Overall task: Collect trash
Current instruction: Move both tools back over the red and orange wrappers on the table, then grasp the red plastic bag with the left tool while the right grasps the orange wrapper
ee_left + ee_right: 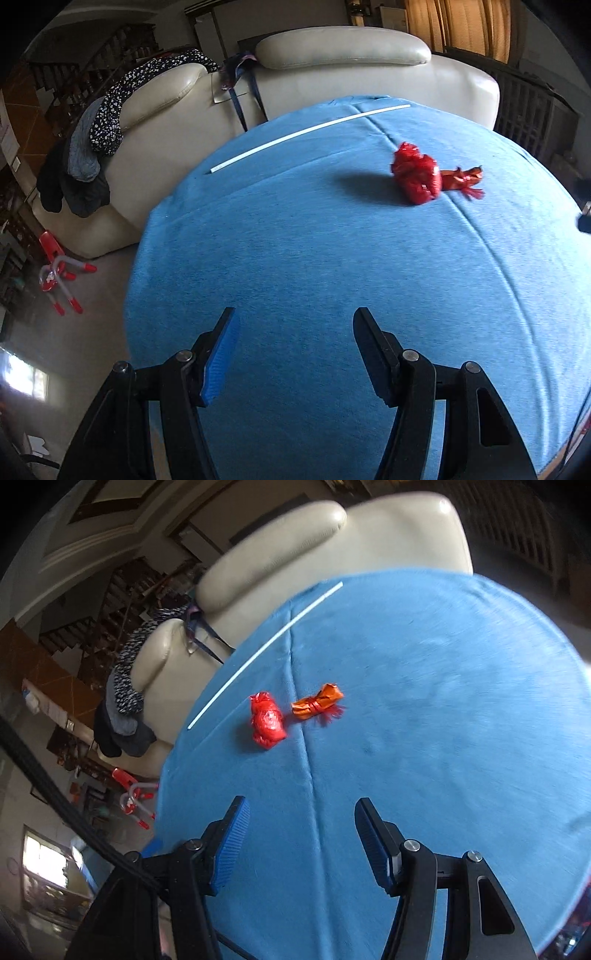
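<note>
1. Left wrist view: the left gripper (293, 334) hovered with jaws apart and empty over the blue cloth (295, 258); a red wrapper (417, 175) and an orange wrapper (463, 177) lay just beside each other ahead.
2. The right gripper (301, 821) was likewise parted and empty; a white stick (258, 657) lay near the wrappers.

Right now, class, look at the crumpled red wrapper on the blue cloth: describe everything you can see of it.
The red wrapper is a scrunched wad of shiny, thin plastic or foil, bunched at one end into a gathered tip. It lies on the blue cloth beside a fold line, close to an orange wrapper; whether they touch is unclear. A white straw lies apart, beyond it. Neither gripper touches it.
</note>
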